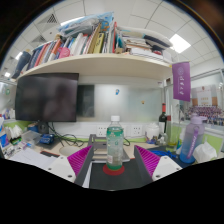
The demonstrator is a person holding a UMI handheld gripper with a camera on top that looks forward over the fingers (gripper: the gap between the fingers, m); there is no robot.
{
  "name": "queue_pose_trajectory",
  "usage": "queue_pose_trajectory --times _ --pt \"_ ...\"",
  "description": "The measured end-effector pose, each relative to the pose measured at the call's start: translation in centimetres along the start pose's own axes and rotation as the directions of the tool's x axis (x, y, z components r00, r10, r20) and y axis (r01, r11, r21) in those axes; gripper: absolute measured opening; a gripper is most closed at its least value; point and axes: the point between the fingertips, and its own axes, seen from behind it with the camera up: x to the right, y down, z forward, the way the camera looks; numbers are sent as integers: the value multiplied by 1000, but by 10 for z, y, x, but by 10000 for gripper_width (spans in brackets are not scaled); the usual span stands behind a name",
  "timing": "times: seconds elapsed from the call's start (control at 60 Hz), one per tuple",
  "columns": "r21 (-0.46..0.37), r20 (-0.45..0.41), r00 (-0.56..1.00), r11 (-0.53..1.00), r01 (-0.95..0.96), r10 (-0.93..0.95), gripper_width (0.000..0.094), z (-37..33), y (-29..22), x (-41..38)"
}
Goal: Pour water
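Bottle: clear plastic water bottle with a green cap (115, 143) is what we must pour from; it stands upright on a red round base between the fingers of our hand-held gripper (115, 160).
Left side: dark flat monitor (46, 97) hangs over a cluttered stretch of the white table (35, 158), with cables and small items we cannot make out.
Left pad: magenta pad (80, 157) sits just beside the bottle; we cannot tell whether it touches.
Right pad: its magenta twin (147, 158) shows a gap to the bottle, so we judge the fingers wide, not clamped.
Right side: translucent purple plastic cup (190, 140) stands near, probably the receiver.
Above: white wall shelf of books (95, 62).
Progress: we judge nothing poured yet; grasping, lifting, carrying and tilting all remain.
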Motion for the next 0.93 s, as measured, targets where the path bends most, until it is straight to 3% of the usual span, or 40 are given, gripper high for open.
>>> queue_pose_trajectory --times 0.333,0.383,0.4,0.6,0.933 --pt "-53 32 998 997 -58 60 832 -103 25 -70" --pt "-49 35 998 997 -51 53 792 -110 26 -77" --pt "-49 36 998 998 -47 49 832 -113 28 -80" --pt "-49 79 997 999 -20 24 841 -131 29 -107" --pt "-56 79 996 998 -29 33 839 -135 33 -125"
